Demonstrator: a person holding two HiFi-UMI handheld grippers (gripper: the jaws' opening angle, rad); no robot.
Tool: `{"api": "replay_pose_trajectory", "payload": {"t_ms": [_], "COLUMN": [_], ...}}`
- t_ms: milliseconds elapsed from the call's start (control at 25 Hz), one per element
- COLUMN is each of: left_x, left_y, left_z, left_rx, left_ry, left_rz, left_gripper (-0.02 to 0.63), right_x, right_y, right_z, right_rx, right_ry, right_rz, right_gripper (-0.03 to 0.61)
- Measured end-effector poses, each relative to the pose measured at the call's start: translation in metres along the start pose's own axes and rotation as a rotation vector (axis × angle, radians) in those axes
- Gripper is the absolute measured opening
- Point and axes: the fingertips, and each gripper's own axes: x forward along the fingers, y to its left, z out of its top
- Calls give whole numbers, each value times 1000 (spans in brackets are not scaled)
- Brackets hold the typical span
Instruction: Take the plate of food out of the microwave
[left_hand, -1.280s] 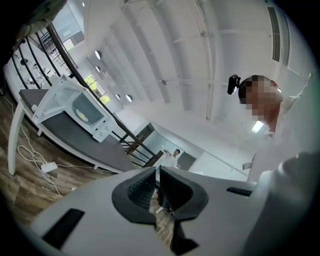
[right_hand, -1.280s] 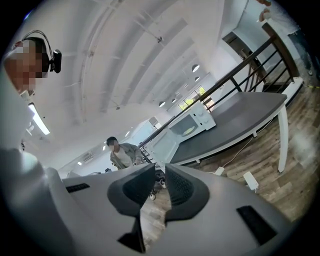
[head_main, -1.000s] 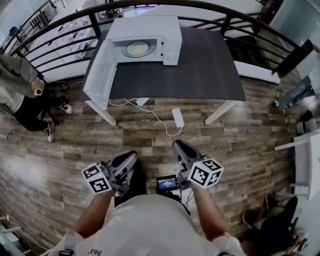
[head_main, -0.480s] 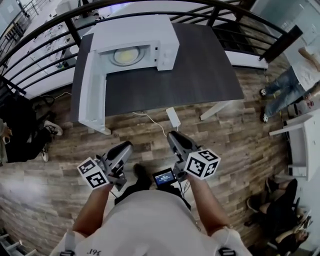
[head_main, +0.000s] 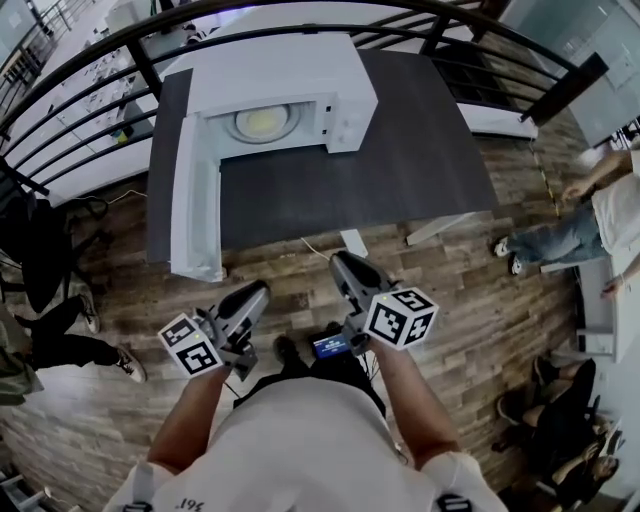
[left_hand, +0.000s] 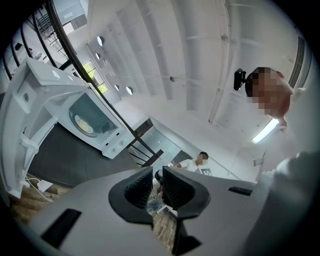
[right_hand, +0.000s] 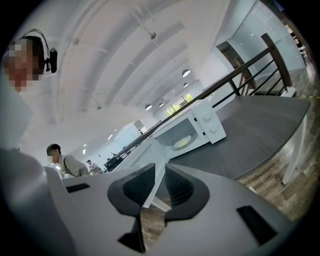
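While the microwave door stands open on the tabletop, the plate of food sits inside, left gripper and right gripper well short, jaws slightly parted, empty: reach, grasp, pull-out left.

A pale plate of food sits inside the white microwave, its door swung open, well ahead of the left gripper and right gripper.

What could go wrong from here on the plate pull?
The open door of the microwave juts out to the table's front edge on the left; the left gripper could clip it reaching in.
A white block and its cable lie on the floor by the table: possible trip.
The plate sits back inside; a shallow rim grip might tip it.
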Motion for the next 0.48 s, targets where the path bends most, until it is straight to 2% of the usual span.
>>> {"api": "replay_pose_trajectory", "payload": {"t_ms": [320,480], "left_x": [42,82], "left_y": [44,71], "left_z": [24,46], "left_rx": [5,8], "left_ry": [-30,-59], "left_rz": [86,149], "left_gripper": [43,43], "right_x": [59,101], "right_y": [-42,-72], "right_z": [29,66], "right_rx": [-3,-19], "right_ry": [70,105], "right_rz": [46,80], "right_gripper": [44,44]}}
